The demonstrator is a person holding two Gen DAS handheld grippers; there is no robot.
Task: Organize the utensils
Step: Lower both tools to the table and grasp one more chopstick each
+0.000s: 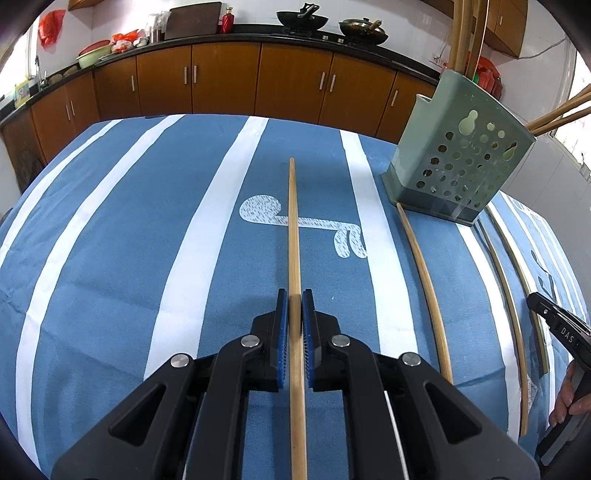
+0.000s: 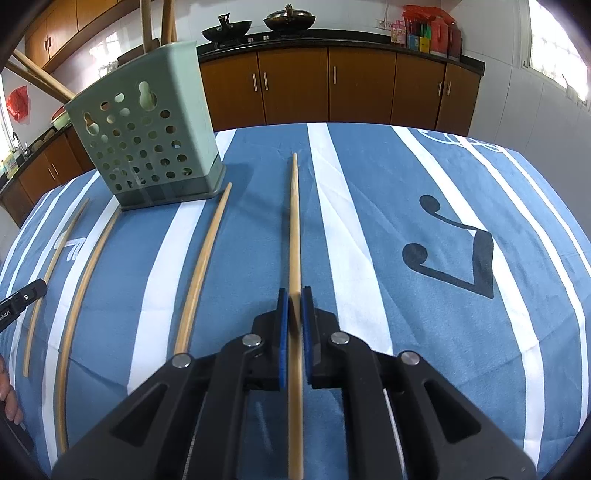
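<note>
My left gripper (image 1: 294, 295) is shut on a bamboo chopstick (image 1: 293, 229) that runs straight ahead between its blue pads over the striped cloth. In the right wrist view my right gripper (image 2: 294, 293) is shut the same way on another chopstick (image 2: 294, 221). Between the two held sticks, two loose chopsticks (image 2: 203, 266) (image 2: 81, 295) lie on the cloth. A green perforated holder (image 1: 458, 162) (image 2: 147, 136) stands at the far end of the loose pair, with several chopsticks (image 1: 465, 33) sticking up out of it. Each view shows the other gripper at its edge (image 1: 537, 301) (image 2: 38, 286).
The table carries a blue cloth with white stripes (image 1: 192, 236) (image 2: 406, 192). Brown kitchen cabinets (image 1: 225, 77) line the wall behind it, with woks on the stove (image 1: 303, 18). A hand (image 1: 569, 398) shows at the right edge of the left wrist view.
</note>
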